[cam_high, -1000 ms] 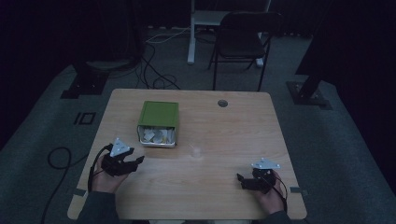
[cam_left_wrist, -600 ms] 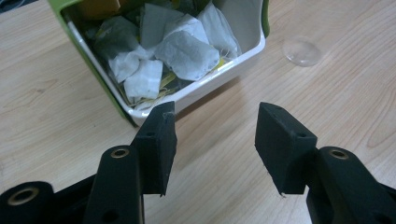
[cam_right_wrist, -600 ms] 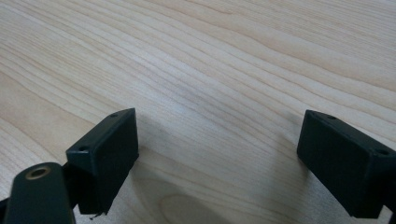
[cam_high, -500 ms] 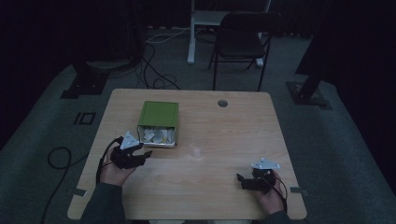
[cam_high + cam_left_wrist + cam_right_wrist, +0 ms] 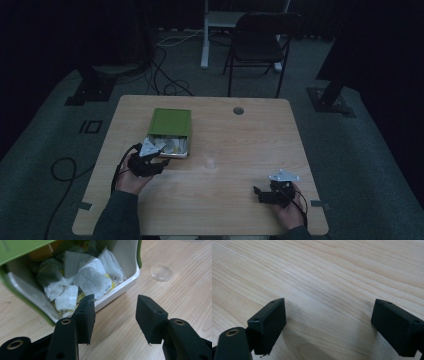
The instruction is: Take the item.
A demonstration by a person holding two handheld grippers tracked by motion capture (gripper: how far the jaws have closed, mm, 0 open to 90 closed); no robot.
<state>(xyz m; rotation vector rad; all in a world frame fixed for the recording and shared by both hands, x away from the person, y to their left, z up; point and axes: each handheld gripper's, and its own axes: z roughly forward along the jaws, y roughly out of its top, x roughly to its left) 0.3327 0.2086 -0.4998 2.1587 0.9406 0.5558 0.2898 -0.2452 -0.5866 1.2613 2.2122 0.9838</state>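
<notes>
Wooden table (image 5: 225, 210): light wood grain, rectangular, with a round cable port (image 5: 238, 110) near its far edge, right of centre.

Green box (image 5: 169, 132): white-lined, lying on the left half of the table towards the far edge, its open mouth turned to the near side. In the left gripper view the white inner wall (image 5: 125, 255) is seen, and the interior holds a loose heap of tea bags (image 5: 91, 281), white and grey paper sachets with some yellow showing between them.

Small clear round disc (image 5: 161, 272): lies flat on the bare wood just beside the box's open end, apart from it; what it is cannot be told.

Left gripper (image 5: 113, 312): held in the person's left hand (image 5: 131, 176) at the near left of the box, its tips right at the box mouth. Jaws stand partly apart, having just narrowed a little, with nothing between them; the left pad sits in front of the box's white rim, and whether it touches the rim cannot be told.

Right gripper (image 5: 328, 325): held in the right hand (image 5: 287, 207) near the table's near right corner, well apart from the box. Jaws spread wide over bare wood, nothing between them.

Surroundings: a dark chair (image 5: 260, 45) stands beyond the table's far edge; cables (image 5: 165, 82) lie on the grey floor.
</notes>
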